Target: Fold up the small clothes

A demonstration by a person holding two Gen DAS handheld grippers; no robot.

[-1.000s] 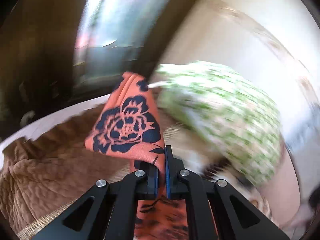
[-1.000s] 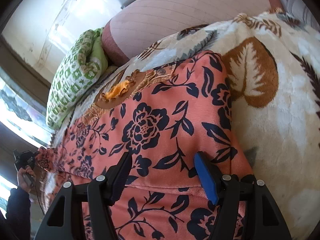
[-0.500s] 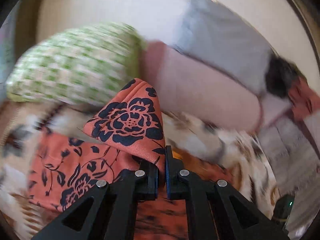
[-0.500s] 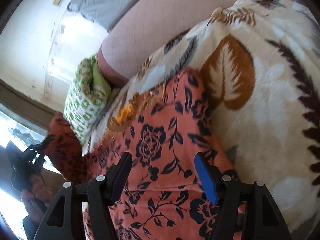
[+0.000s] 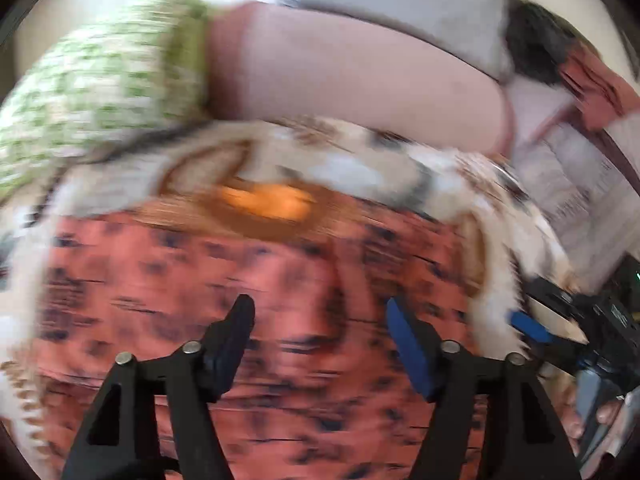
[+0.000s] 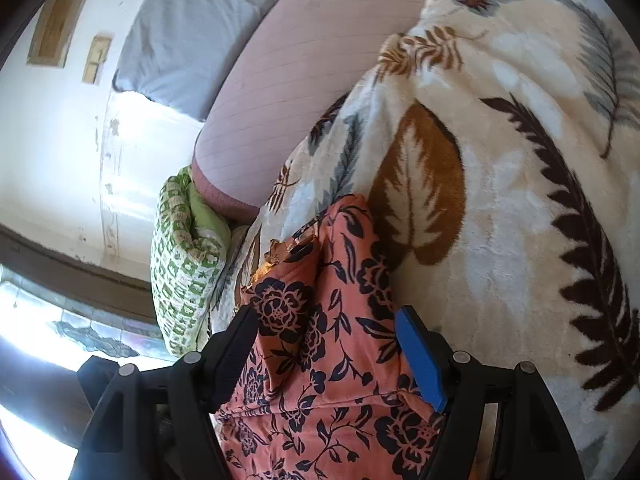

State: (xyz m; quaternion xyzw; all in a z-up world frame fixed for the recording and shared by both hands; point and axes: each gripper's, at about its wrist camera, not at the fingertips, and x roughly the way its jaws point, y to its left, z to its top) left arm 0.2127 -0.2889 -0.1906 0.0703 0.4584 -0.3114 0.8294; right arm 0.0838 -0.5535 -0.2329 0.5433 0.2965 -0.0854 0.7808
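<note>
Both claws (image 5: 320,320) (image 6: 326,330) gape over floral garment (image 6: 328,400), jaws just widened.

Left wrist view motion-blurred; garment (image 5: 280,320) print unreadable.

Left claw (image 5: 320,320) just opening; right claw (image 6: 328,332) likewise

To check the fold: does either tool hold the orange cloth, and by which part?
Neither. The left tool has just opened; the right tool is open above the orange cloth.
</note>
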